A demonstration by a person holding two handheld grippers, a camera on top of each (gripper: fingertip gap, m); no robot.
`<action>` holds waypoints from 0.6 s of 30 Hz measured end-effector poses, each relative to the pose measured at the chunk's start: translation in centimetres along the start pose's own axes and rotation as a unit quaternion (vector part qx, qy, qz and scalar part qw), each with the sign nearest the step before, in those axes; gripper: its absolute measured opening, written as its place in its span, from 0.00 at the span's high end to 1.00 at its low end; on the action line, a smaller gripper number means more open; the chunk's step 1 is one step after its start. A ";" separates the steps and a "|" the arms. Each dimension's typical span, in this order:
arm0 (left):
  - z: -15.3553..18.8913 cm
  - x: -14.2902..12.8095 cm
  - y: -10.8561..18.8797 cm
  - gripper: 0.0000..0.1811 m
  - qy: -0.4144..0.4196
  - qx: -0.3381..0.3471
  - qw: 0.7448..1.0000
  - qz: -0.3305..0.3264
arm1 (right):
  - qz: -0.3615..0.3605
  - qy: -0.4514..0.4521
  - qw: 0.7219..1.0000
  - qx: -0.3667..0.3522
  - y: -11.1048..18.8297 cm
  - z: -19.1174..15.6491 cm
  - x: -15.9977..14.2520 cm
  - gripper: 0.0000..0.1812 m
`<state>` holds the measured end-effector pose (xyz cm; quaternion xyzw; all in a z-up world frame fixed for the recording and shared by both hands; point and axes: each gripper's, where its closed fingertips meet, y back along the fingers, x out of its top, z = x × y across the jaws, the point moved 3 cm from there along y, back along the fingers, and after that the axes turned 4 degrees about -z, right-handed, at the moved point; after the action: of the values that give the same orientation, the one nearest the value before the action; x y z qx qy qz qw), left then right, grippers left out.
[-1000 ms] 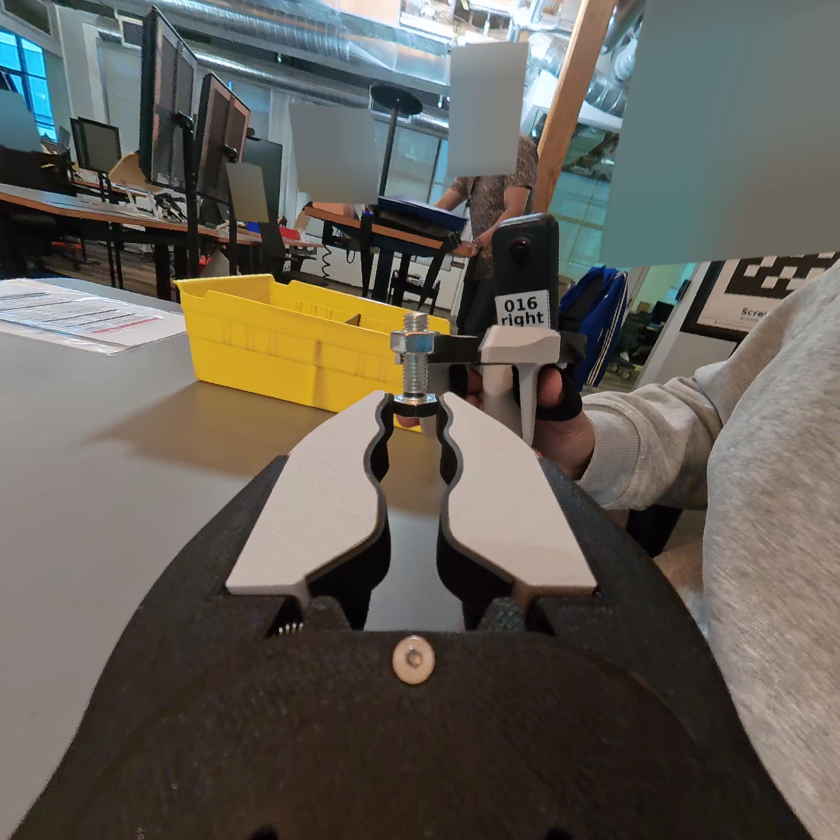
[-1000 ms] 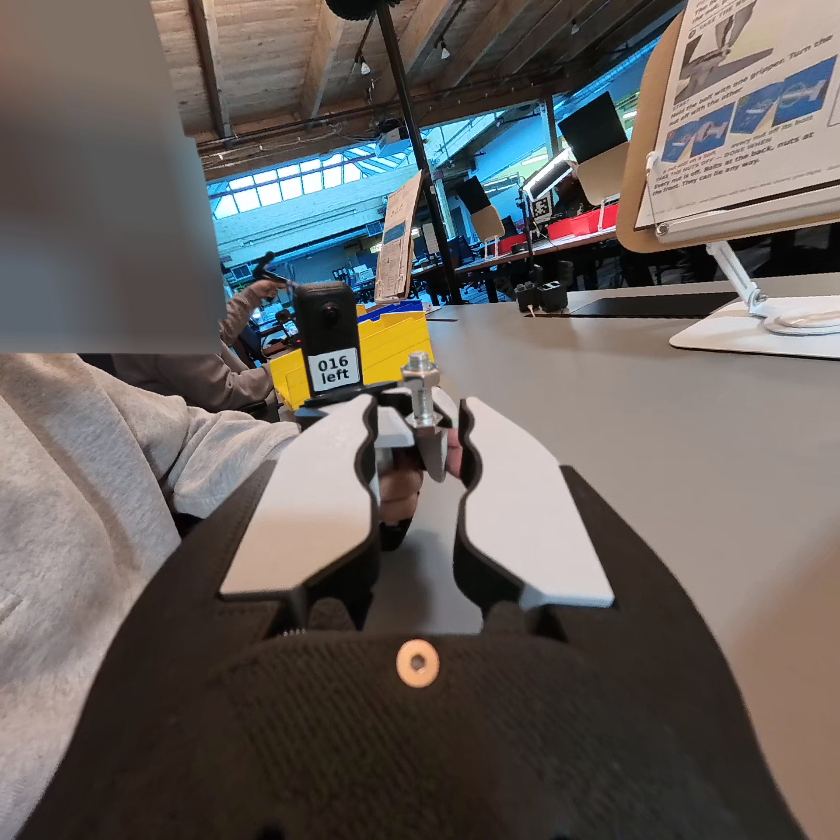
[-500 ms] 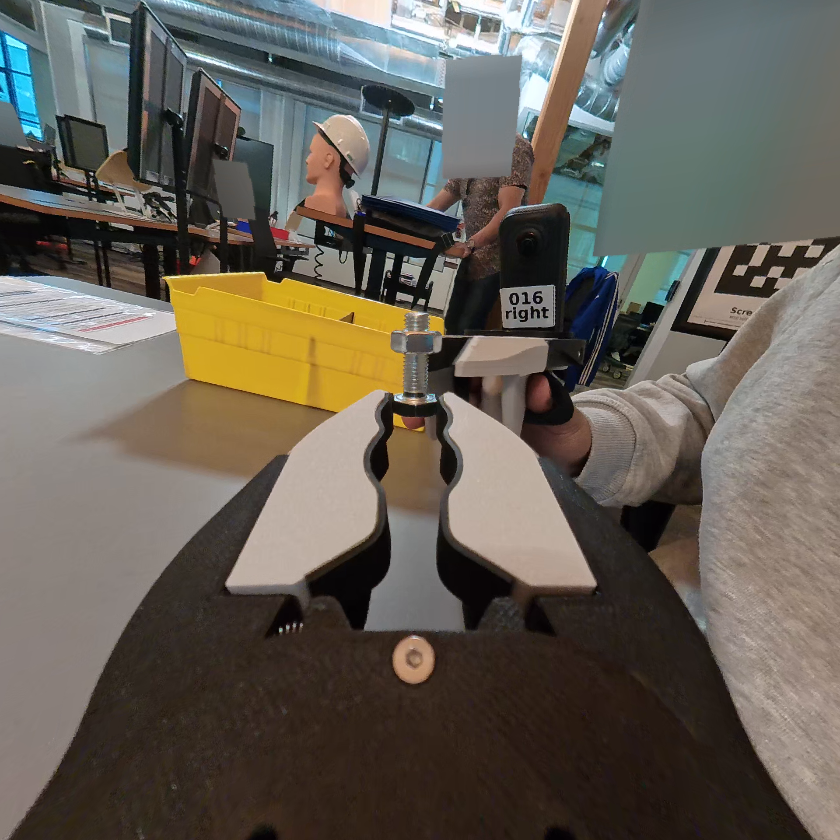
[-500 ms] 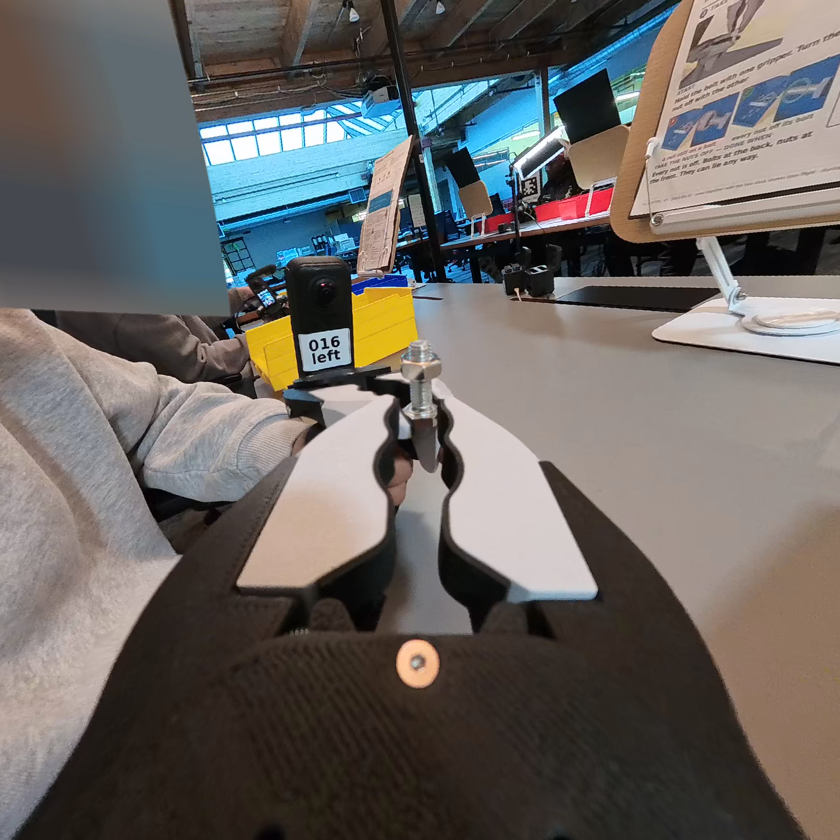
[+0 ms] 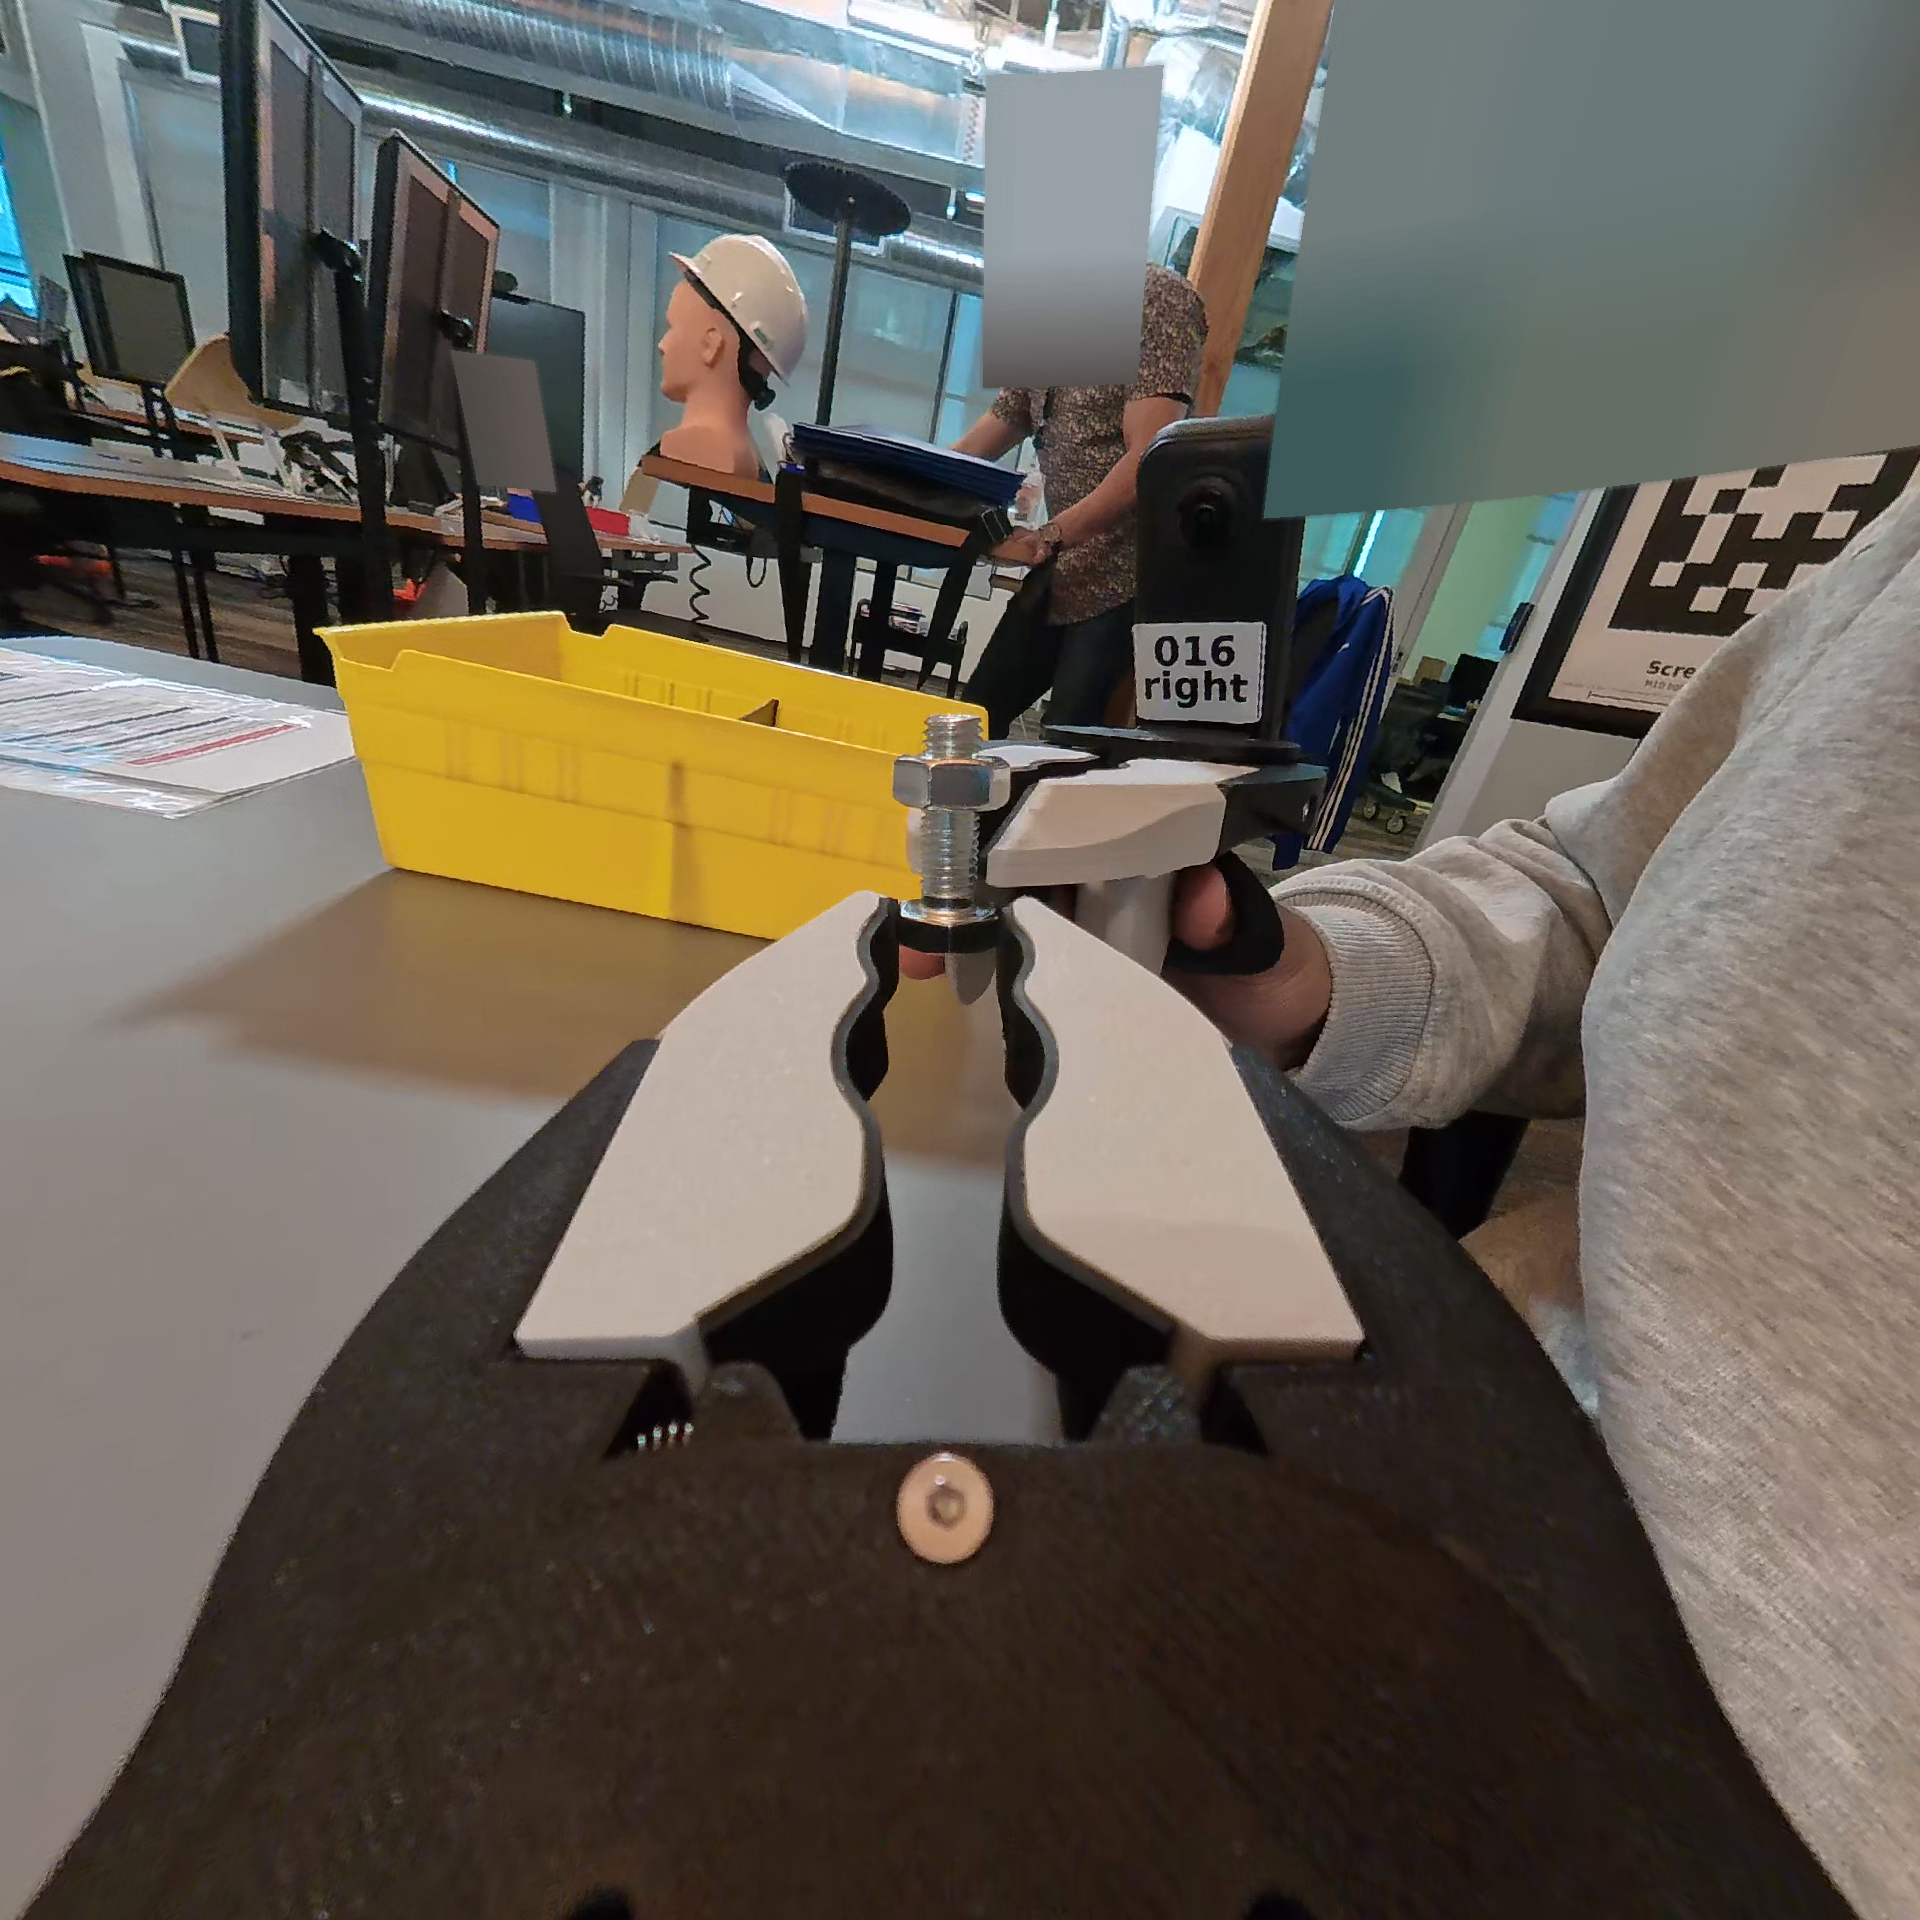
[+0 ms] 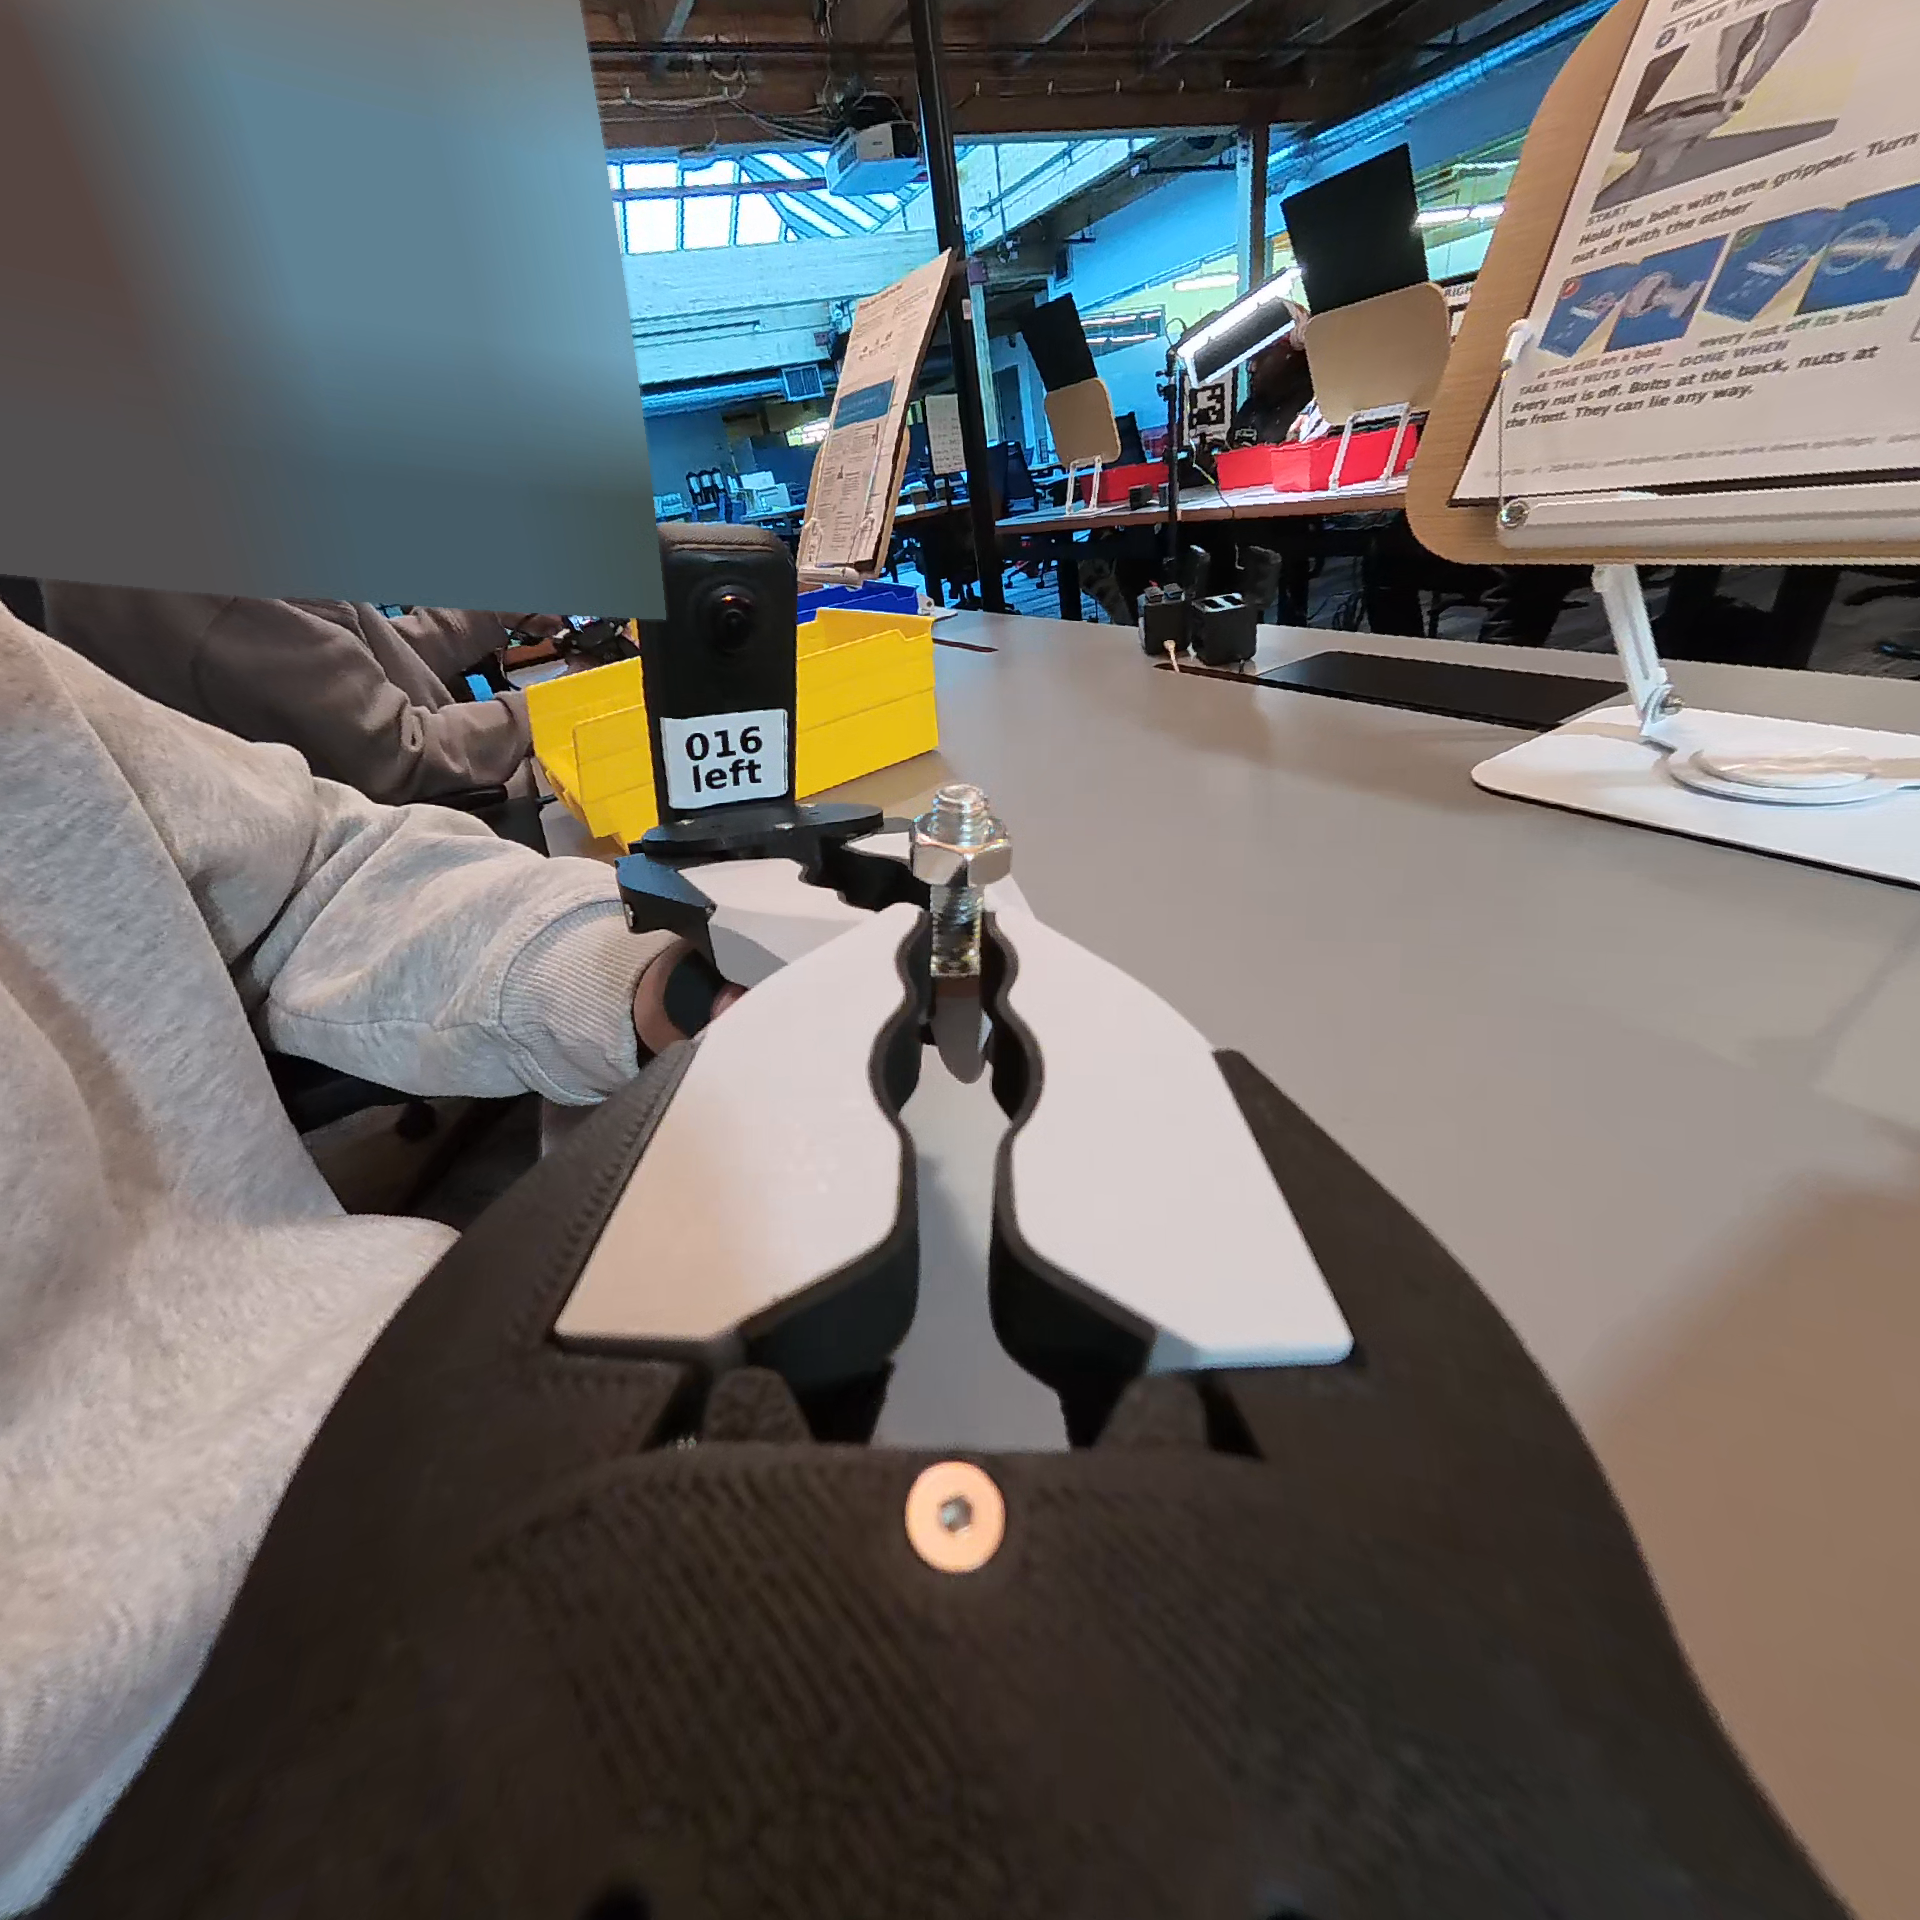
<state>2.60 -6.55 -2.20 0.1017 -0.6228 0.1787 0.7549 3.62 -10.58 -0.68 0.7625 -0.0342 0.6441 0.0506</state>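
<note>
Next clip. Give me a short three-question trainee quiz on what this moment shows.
1. True or false: the bolt lies flat on the table.
2. Fill in: the bolt's lower end is clamped by the fingers of the ____ gripper.
3. Where is the hex nut? A) near the top of the thread B) down against the bolt's lower end C) in the yellow bin

Key: 1 false, it stands upright in the air. 2 left; the left gripper grips it from below, and the right gripper meets it at nut height. 3 A.
</note>
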 end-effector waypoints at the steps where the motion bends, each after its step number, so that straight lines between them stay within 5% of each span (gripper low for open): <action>1: 0.0 0.0 0.0 0.90 0.000 0.000 1.000 0.000 | 0.000 0.000 1.000 0.000 0.0 0.0 0.0 0.95; 18: 0.0 -0.1 0.0 0.90 -0.001 0.003 1.000 -0.002 | 0.000 0.005 1.000 -0.002 0.0 0.0 -0.1 0.95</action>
<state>2.61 -6.59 -2.26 0.1055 -0.6229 0.1787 0.7542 3.59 -10.54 -0.74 0.7590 -0.0351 0.6480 0.0523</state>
